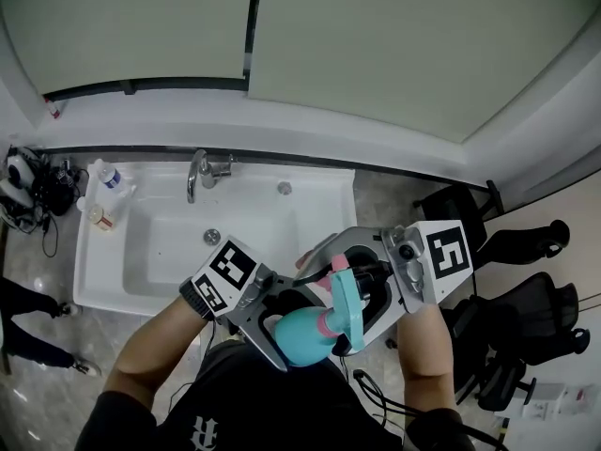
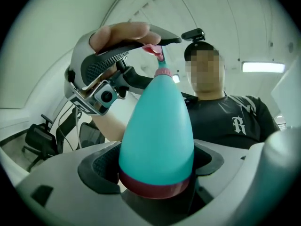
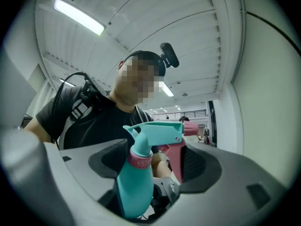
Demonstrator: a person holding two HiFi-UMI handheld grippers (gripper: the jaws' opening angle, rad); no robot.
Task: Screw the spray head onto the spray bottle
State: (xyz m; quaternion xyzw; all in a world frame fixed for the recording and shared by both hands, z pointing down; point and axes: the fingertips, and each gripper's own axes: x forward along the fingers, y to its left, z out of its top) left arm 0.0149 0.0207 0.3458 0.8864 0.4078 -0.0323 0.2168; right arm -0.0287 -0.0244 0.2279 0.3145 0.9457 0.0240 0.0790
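Note:
A teal spray bottle (image 1: 302, 336) with a dark red band round its base lies nearly level in front of my chest. My left gripper (image 1: 282, 332) is shut on the base of the spray bottle (image 2: 157, 126), and both pads press its sides. The teal spray head (image 3: 157, 133), with a pink trigger, nozzle and collar, sits on the bottle's neck. My right gripper (image 3: 150, 166) stands open around the spray head (image 1: 346, 299); its left pad is clear of the neck, and the pink trigger lies close to its right pad.
Ahead of me is a white sink (image 1: 141, 252) with a chrome faucet (image 1: 197, 172), and two small bottles (image 1: 103, 195) stand at its left end. Black office chairs (image 1: 526, 318) stand at the right. Dark gear with cables (image 1: 28, 191) lies on the floor at the far left.

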